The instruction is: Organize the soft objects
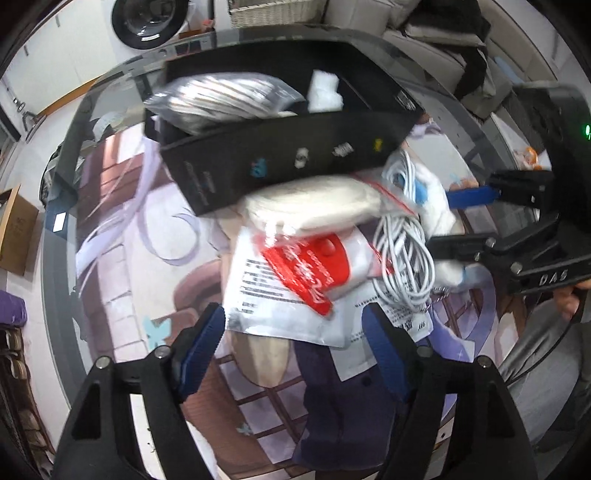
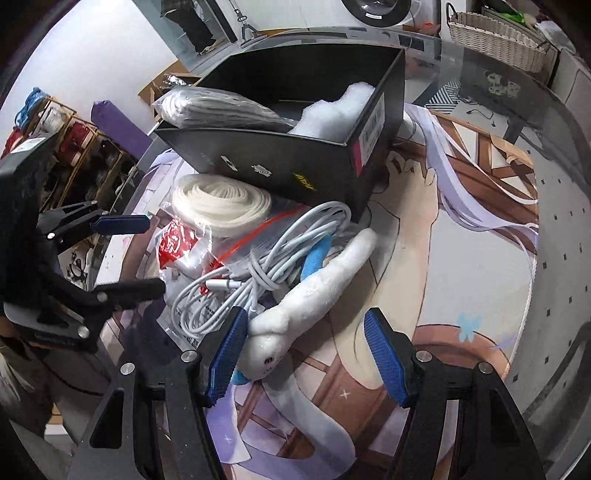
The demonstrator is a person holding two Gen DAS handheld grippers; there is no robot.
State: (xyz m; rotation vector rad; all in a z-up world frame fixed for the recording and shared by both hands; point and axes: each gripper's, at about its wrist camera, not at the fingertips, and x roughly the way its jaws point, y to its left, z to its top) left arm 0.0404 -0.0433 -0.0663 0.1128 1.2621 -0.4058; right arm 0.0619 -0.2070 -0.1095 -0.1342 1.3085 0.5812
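A round glass table (image 2: 554,229) carries a printed anime mat (image 2: 461,258), and around it the room shows a washing machine (image 1: 147,22), a wicker basket (image 2: 495,40), a grey sofa (image 1: 436,51) and a cardboard carton (image 1: 14,236) on the floor.

At the far side of the mat sits a black box (image 2: 295,166), open-topped, holding a bagged grey coil (image 2: 221,107) that overhangs its left wall and white stuffing (image 2: 332,110) in its right corner. Against the box's near wall lies the pile — a bagged cream webbing roll (image 2: 221,206), a red-and-white packet (image 1: 310,266), a white cable bundle (image 2: 266,266) and a white plush toy (image 2: 314,291) stretching toward the right gripper (image 2: 303,350).

The right gripper's fingers are spread wide with nothing gripped; the plush's head lies just beside the left pad (image 2: 225,354). The left gripper (image 1: 291,354) is likewise released, hovering near the packet's near edge. The mat lies bare to the right of the pile, out to the table's rim.
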